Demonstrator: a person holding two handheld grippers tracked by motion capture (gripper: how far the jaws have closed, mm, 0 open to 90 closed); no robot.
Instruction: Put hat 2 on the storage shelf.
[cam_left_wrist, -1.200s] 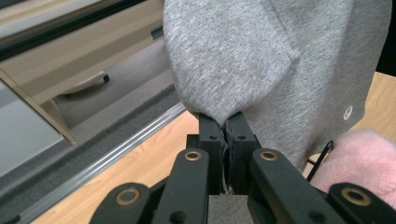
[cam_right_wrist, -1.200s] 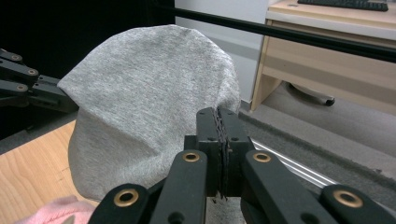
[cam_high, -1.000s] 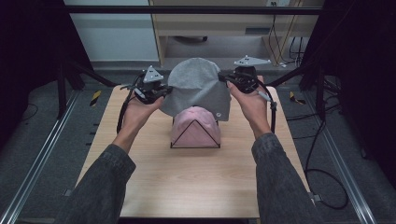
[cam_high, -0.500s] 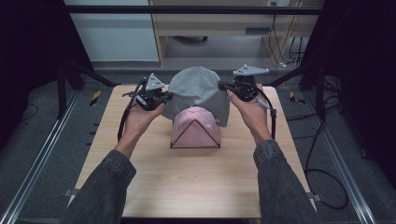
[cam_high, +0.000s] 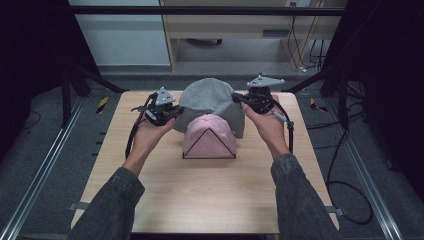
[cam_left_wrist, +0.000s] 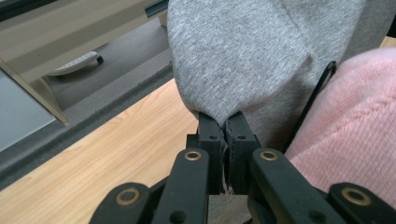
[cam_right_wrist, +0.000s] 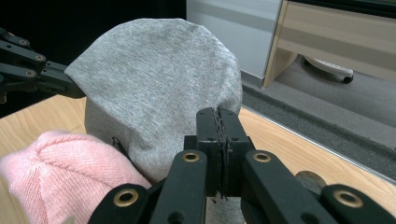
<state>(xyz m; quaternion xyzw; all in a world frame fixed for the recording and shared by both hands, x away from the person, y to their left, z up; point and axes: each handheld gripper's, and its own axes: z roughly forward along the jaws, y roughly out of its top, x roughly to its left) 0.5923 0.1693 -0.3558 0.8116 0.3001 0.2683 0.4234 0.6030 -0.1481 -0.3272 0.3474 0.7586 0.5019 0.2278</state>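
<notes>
A grey knit hat (cam_high: 210, 102) hangs stretched between my two grippers above the far half of the wooden table (cam_high: 200, 195). My left gripper (cam_high: 176, 113) is shut on the hat's left rim; its pads pinch the grey fabric (cam_left_wrist: 243, 60) in the left gripper view. My right gripper (cam_high: 238, 98) is shut on the right rim, the cloth edge (cam_right_wrist: 159, 93) pressed between its pads. In front of and below the grey hat, a pink knit hat (cam_high: 209, 135) sits over a black wire triangle stand (cam_high: 200, 157). The grey hat's lower edge overlaps the pink hat's back.
A person's forearms in dark sleeves come in from the bottom. Beyond the table's far edge stand a wooden cabinet (cam_high: 240, 25) and grey floor. Black frame legs (cam_high: 75, 85) flank the table, and cables (cam_high: 345, 165) trail on the right floor.
Both grippers have sunk a little with the grey hat, which now hangs lower behind the pink hat. Both grips are unchanged.
</notes>
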